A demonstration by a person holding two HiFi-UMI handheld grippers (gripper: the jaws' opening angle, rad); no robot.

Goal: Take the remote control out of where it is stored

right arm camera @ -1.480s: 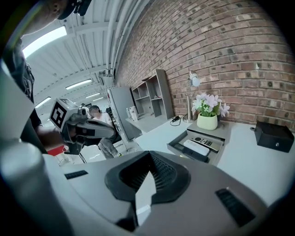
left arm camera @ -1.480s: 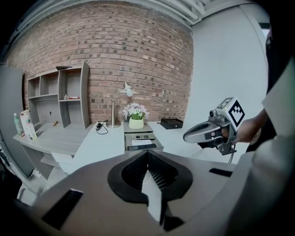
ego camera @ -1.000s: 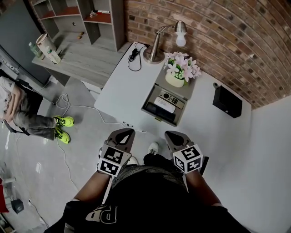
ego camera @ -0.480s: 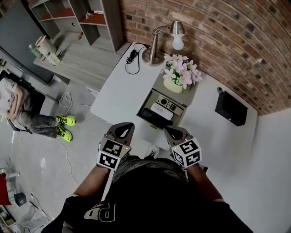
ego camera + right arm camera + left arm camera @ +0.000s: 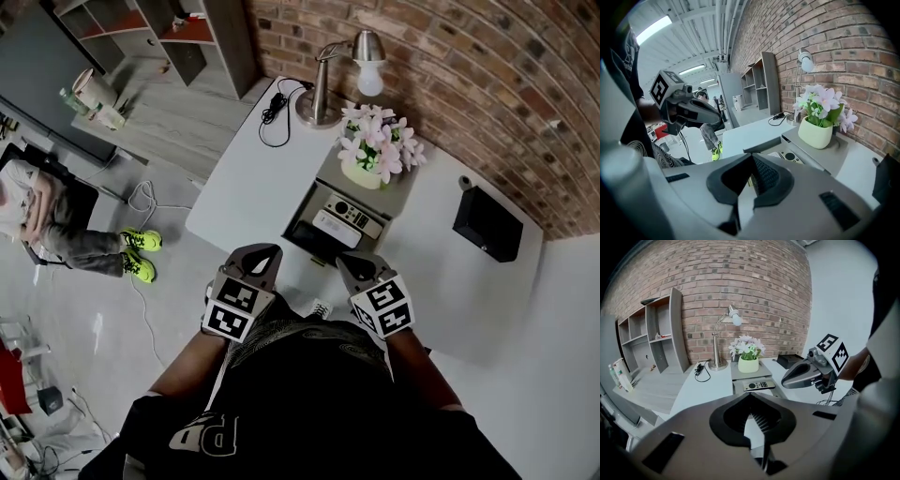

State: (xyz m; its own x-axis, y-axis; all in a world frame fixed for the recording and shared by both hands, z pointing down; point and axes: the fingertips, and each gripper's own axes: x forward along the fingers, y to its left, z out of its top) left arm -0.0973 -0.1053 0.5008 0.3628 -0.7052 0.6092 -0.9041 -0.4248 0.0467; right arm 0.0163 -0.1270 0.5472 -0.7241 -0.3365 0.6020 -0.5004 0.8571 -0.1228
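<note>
Black T-shirt (image 5: 319,403) with pale lettering; grey left gripper (image 5: 263,253) and right gripper (image 5: 350,263) each bear black-and-white marker cubes (image 5: 232,309).

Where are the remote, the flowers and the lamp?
remote (image 5: 356,216), head view, middle of its button face.
flowers (image 5: 380,142), head view, on the pink blooms.
lamp (image 5: 318,116), head view, on its round base.

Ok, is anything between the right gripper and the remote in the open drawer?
Nothing visible. The slim grey remote control lies uncovered in the open grey drawer, a white box beside it; the shut right gripper hovers before its front.
</note>
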